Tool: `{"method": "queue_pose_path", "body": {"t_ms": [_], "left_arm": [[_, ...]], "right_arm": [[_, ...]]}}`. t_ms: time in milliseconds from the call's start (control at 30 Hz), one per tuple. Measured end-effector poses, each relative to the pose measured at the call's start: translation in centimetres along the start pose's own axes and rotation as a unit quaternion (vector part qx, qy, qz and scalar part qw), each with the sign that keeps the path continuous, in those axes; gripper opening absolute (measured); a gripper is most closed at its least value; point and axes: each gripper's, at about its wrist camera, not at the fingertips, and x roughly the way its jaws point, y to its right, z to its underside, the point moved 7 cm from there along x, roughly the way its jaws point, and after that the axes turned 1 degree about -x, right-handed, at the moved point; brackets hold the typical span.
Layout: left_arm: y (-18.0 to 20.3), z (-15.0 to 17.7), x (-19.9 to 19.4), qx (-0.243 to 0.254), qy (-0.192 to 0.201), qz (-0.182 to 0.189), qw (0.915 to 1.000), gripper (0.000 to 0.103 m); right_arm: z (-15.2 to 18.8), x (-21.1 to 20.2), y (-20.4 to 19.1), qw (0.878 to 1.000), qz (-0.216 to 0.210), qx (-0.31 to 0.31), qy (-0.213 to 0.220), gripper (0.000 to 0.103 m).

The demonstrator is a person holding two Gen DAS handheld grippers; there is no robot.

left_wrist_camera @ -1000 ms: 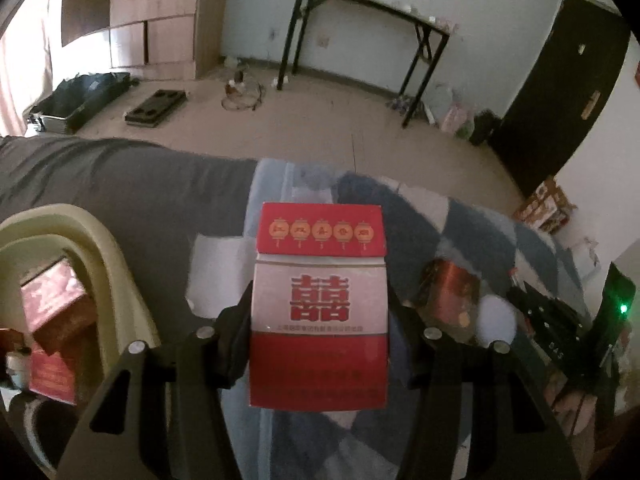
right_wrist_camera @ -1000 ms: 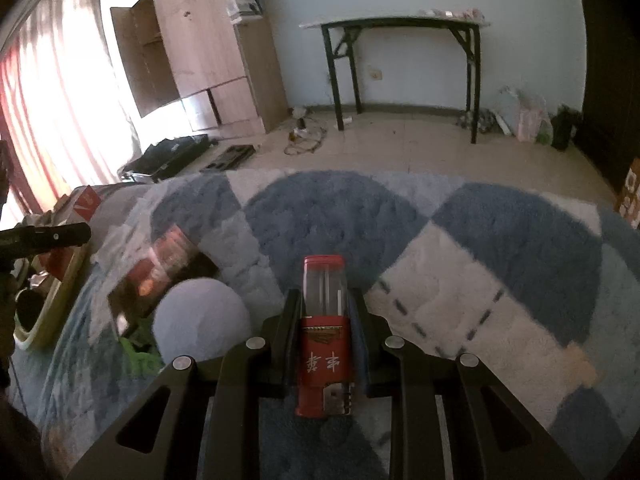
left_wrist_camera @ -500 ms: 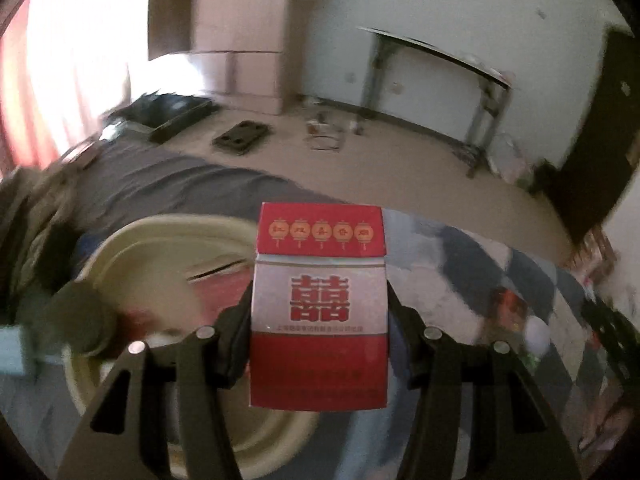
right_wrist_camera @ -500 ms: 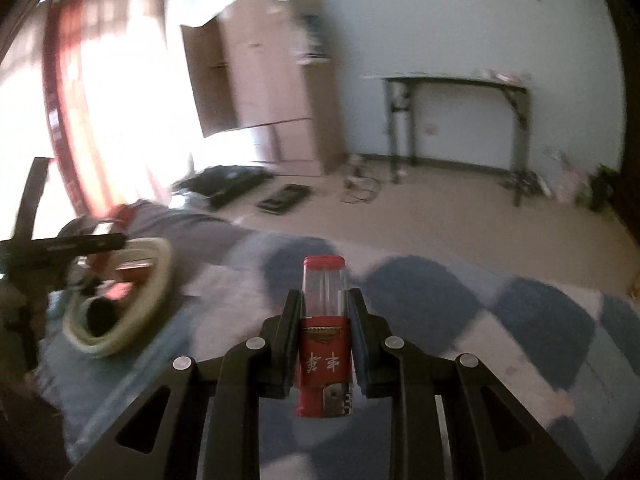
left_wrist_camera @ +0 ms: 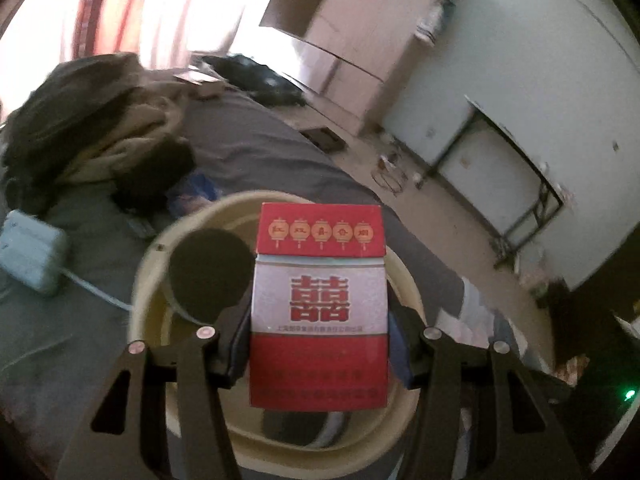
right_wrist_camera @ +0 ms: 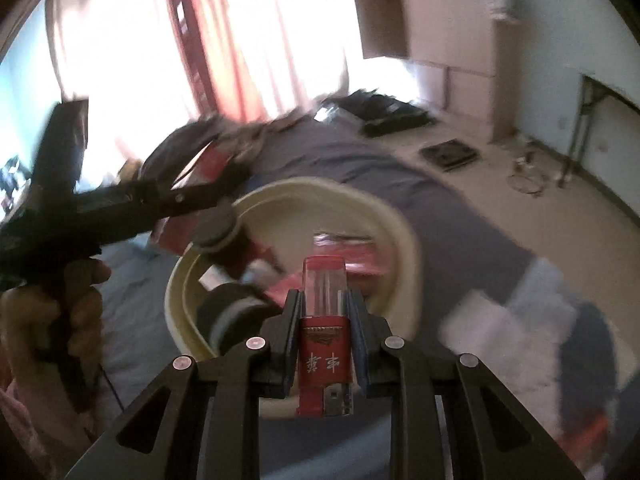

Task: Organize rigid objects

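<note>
Above the cream basin [left_wrist_camera: 148,276], the left hand-held gripper [left_wrist_camera: 320,320] clamps a red-and-white pack [left_wrist_camera: 320,304], while the right hand-held gripper [right_wrist_camera: 325,344] pinches a red lighter [right_wrist_camera: 325,336] at the basin's near rim.

One cream basket [left_wrist_camera: 152,276], one red-and-white box [left_wrist_camera: 319,304], one red lighter [right_wrist_camera: 325,344]

Bed [left_wrist_camera: 248,136], grey sheet: cream basin [left_wrist_camera: 148,280] mid-bed; clothes heap [left_wrist_camera: 92,120] at far edge; pale-blue box [left_wrist_camera: 30,256] beside it.
</note>
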Motion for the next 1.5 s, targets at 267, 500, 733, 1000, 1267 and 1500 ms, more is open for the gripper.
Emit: {"method": "queue_pose_path", "body": {"t_ms": [267,500,733,1000,1267,1500], "left_arm": [[-1.5,1.6,3.1,0.01,-0.07,-0.066,0.9954,0.057],[-0.9,2.5,5.5,0.019,-0.096,-0.08,0.992,0.057],[-1.0,3.0,7.3,0.008,-0.121,-0.102,0.9873,0.059],[-0.9,1.7,4.0,-0.026,-0.076,-0.057,0.9952,0.089],[7.0,1.9,1.2,0.094,-0.046,0.011,0.9944,0.103],[22.0,7.8,2.7,0.22,-0.107,0.143,0.9591,0.103]], "right_arm": [[-0.2,6.9,0.2,0.998,0.001,-0.016,-0.058,0.022],[-0.7,9.5,-0.6,0.997,0.028,-0.028,-0.071,0.022],[-1.1,12.2,-1.6,0.996,0.043,-0.049,-0.062,0.022],[-0.4,10.2,-1.8,0.996,0.05,-0.059,-0.043,0.077],[2.6,-5.1,4.1,0.993,0.1,0.008,0.065,0.103],[10.3,-15.4,14.8,0.97,0.194,0.107,0.104,0.103]]}}
